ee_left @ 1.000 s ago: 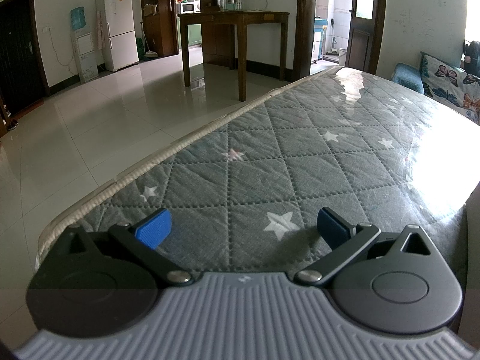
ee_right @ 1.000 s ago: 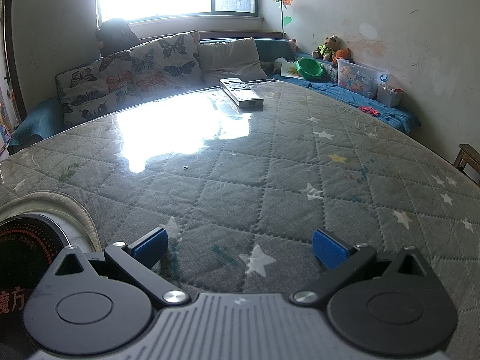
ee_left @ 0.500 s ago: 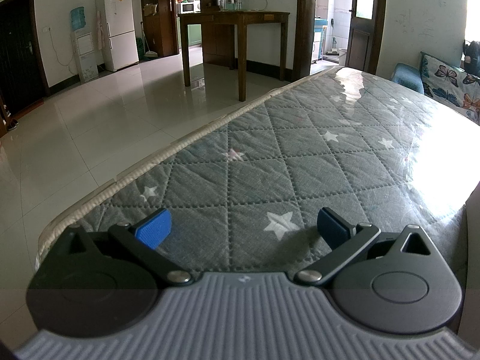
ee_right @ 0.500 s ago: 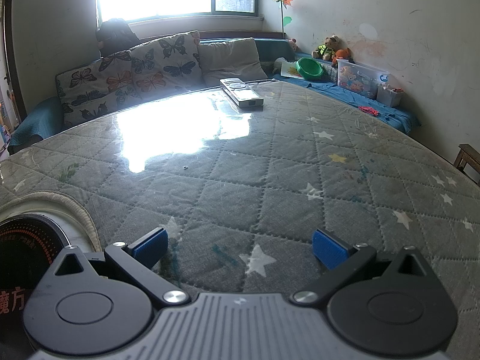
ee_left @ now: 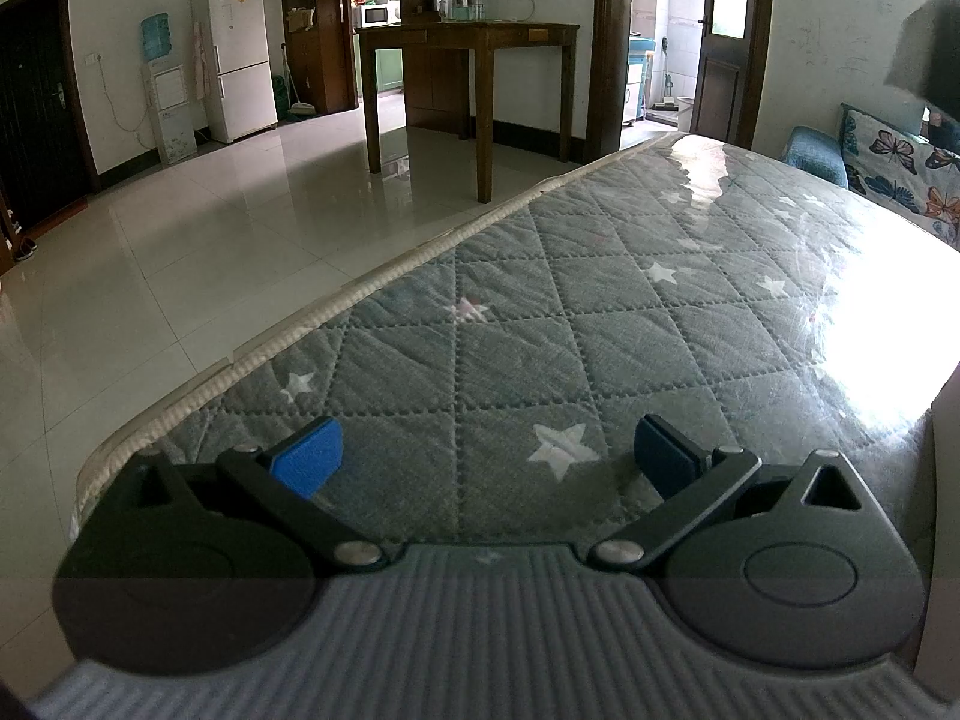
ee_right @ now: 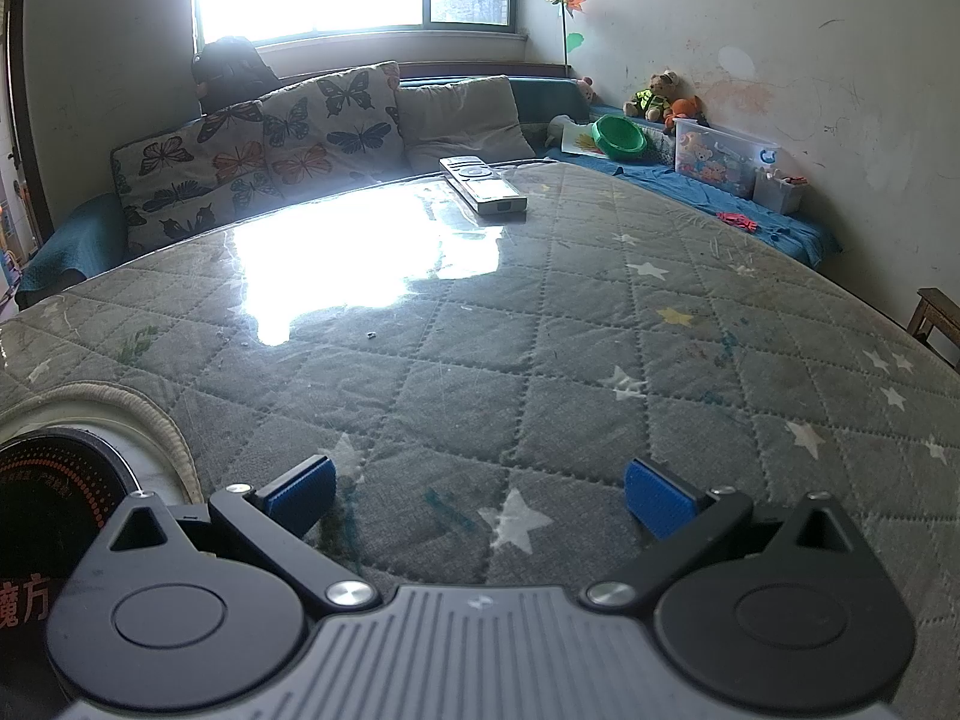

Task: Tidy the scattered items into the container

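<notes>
Both grippers, left gripper (ee_left: 486,450) and right gripper (ee_right: 480,495), hover spread and empty above the quilted counter (ee_right: 540,330). Upper centre, a remote (ee_right: 483,183) looks light, rigid, best gripped across its narrow sides.

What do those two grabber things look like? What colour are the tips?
Both look alike. The left gripper and right gripper each have two thin black fingers tipped with ribbed blue pads. The fingers turn on shiny silver pins set in round black housings, above a grey ridged body. No cables, sleeves or hands show.
</notes>
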Demonstrator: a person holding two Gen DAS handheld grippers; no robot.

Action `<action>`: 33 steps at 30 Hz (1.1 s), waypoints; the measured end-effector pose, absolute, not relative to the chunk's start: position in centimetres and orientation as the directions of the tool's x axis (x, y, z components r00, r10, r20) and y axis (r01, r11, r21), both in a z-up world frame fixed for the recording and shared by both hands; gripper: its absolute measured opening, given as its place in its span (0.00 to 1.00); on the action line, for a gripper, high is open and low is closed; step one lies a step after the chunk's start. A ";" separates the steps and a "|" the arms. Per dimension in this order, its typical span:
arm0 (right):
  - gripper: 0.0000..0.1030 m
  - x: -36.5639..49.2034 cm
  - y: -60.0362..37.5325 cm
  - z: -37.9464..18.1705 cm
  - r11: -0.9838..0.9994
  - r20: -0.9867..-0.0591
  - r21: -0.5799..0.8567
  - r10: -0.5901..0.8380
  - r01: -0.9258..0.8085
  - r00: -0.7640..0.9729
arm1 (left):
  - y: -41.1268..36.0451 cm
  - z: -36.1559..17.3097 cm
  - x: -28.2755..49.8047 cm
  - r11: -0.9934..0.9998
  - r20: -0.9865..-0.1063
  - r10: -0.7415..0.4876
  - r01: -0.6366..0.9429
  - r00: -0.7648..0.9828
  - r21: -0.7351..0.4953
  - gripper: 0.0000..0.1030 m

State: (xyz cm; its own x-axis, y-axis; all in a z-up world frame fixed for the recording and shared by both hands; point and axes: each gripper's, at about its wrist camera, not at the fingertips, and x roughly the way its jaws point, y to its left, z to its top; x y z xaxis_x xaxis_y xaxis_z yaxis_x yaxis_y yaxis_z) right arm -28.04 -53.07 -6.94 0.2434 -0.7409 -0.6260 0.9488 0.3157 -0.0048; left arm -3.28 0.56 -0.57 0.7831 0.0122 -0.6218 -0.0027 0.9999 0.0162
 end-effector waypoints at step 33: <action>1.00 -28.0 -53.1 -6.9 0.316 -0.626 -0.005 -0.741 0.949 0.243 | 0.6 -0.6 -3.3 1.000 -0.622 0.012 -0.003 0.783 0.016 1.00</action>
State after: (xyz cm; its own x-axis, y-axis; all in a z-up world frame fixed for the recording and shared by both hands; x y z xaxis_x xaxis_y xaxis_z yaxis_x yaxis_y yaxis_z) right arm -28.04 -53.07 -6.94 0.2433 -0.7409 -0.6259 0.9489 0.3157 -0.0048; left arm -3.28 0.57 -0.58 0.7832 0.0118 -0.6216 -0.0026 0.9999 0.0158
